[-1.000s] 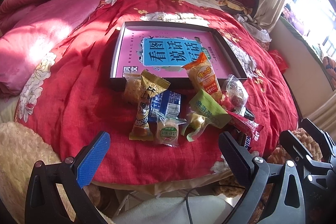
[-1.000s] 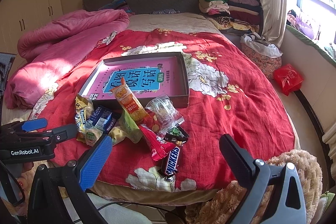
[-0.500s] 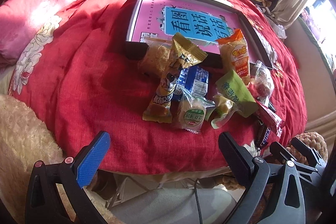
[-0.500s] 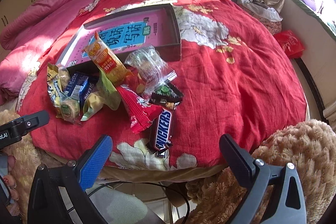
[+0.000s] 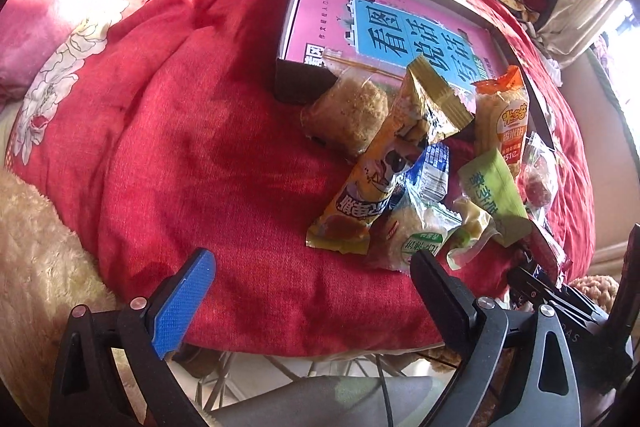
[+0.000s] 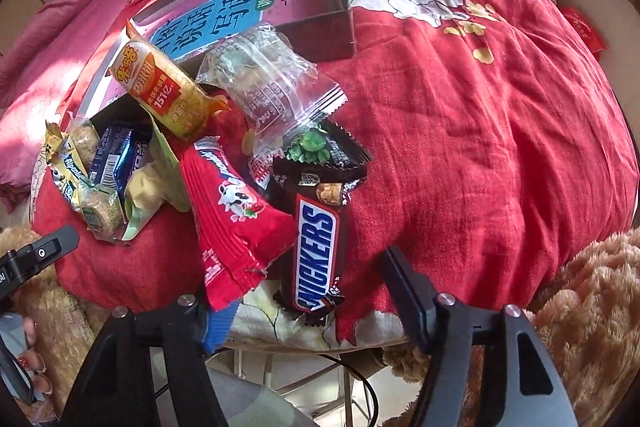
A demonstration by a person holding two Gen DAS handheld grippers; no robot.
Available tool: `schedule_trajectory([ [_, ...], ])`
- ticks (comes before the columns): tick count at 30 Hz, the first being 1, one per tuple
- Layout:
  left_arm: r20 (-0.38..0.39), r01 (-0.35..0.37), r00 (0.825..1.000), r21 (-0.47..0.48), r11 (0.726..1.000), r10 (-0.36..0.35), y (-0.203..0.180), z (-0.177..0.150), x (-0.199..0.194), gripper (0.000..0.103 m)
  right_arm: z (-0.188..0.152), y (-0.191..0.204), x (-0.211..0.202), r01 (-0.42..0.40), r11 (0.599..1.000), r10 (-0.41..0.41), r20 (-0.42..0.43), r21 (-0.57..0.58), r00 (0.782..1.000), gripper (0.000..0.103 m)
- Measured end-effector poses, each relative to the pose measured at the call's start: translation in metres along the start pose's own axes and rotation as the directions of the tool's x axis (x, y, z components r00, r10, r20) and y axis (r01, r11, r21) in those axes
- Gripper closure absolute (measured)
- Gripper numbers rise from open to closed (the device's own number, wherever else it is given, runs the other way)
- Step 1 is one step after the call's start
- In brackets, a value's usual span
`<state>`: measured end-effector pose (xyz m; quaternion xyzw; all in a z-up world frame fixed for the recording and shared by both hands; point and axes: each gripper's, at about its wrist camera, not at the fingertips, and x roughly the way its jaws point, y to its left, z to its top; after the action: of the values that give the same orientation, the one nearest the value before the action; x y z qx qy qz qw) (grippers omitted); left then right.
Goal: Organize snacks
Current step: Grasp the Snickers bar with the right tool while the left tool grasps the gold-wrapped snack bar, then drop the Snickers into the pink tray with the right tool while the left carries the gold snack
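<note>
Snack pile (image 6: pixel 240 155) on red floral bedspread (image 6: pixel 480 107) beside shallow box (image 5: pixel 384 23)

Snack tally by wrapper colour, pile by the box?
Yellow/orange: 2, pack, rice cracker
Green: 2, pouch, cake
Blue: 1
Red: 1
Clear: 2, floss cake, bag
Dark: 2, Snickers, pea pack
Total: 10

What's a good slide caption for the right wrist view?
Open right gripper nears a Snickers bar and red packet at the edge of a snack pile before a shallow box.
</note>
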<state>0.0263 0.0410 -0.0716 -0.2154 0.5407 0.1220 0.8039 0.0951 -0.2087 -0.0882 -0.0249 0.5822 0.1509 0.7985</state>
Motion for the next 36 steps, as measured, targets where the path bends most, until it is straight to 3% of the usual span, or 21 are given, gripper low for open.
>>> schedule_trajectory([
  [7,0.086,-0.070,0.994,0.063,0.996,0.065,-0.008,0.016,-0.002,0.009,0.009,0.010,0.003,0.045,0.997,-0.043,0.025,-0.069,0.999,0.062],
  [12,0.093,-0.063,0.994,0.085,0.994,0.055,-0.007,0.024,0.003,0.034,0.013,0.003,-0.002,0.037,0.997,-0.033,0.058,-0.068,0.998,0.073],
  [18,0.060,-0.006,0.998,0.060,0.998,0.002,-0.002,0.029,0.013,0.051,0.020,-0.017,-0.015,-0.018,1.000,0.017,0.109,0.007,0.994,0.074],
  [24,0.030,0.077,0.996,0.028,0.997,-0.078,0.000,0.036,0.023,0.084,0.028,-0.035,-0.024,-0.033,0.998,0.024,0.158,0.053,0.987,0.074],
  [26,0.031,0.101,0.994,0.014,0.995,-0.101,0.002,0.038,0.023,0.090,0.033,-0.041,-0.027,-0.020,0.998,0.009,0.172,0.065,0.985,0.074],
  [36,0.095,0.139,0.986,-0.028,0.990,-0.136,0.013,0.044,0.004,0.092,0.054,-0.043,-0.044,-0.055,0.998,0.048,0.298,0.013,0.953,0.074],
])
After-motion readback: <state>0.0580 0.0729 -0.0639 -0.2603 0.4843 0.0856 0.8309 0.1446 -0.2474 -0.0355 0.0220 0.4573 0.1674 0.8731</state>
